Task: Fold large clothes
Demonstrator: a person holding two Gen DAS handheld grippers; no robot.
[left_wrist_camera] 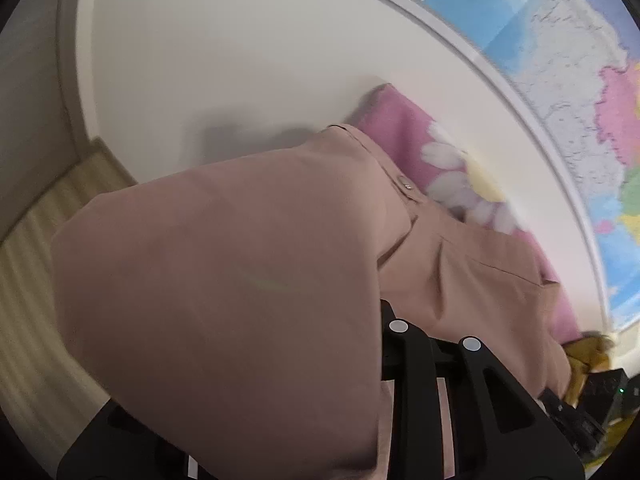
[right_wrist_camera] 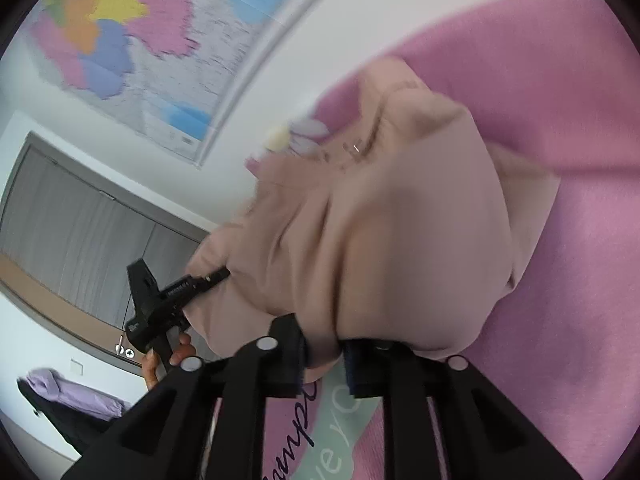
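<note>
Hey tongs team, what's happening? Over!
Both tongs, left and right, pinching the dusty-pink garment. It's bunched over the pink blanket. Nothing blocking.

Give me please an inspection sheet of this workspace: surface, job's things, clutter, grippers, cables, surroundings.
Surface: pink blanket with a daisy print and lettering.
Job's things: dusty-pink garment, bunched and draped, a small button visible.
Clutter: mustard-yellow cloth at the blanket's edge.
Grippers: right gripper shut on the garment's fold; left gripper gripping its other side, its fingers mostly hidden under cloth in its own view.
Cables: nothing seen.
Surroundings: white wall with a coloured map, grey doors, lilac clothing hanging.
</note>
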